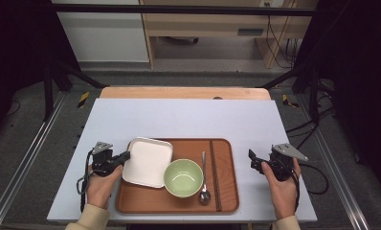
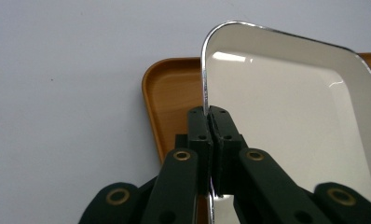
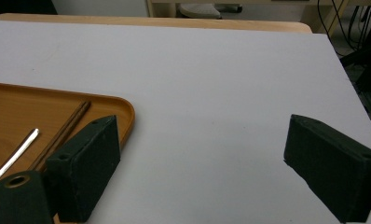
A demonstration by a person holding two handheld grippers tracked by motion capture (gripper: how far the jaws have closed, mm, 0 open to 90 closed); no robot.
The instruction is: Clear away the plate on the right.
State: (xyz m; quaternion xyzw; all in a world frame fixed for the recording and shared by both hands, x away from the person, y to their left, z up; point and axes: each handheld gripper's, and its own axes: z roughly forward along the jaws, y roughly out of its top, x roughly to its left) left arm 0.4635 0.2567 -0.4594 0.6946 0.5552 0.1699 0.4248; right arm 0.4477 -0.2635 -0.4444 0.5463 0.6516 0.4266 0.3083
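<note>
High view: your left gripper (image 1: 124,157) grips the white plate (image 1: 148,162) by its left rim, over the tray's (image 1: 227,191) left edge beside the bowl (image 1: 183,178); bare table all around.
Left gripper view: jaws clamped on the rim; plate's long side runs away from you.
Right gripper view: your right gripper (image 3: 200,163) is wide, empty, just right of the tray.

**Lighting and picture quality**

Even overhead light; the table (image 1: 188,115) reads bright and the surroundings at both sides fall to near black. Shadows are soft and short. Glare streaks run along the white plate (image 2: 286,116) rim just ahead of the left hand-held gripper (image 2: 210,114). The right hand-held gripper (image 3: 202,158) looks slightly soft. All three pictures are mildly grainy.
</note>
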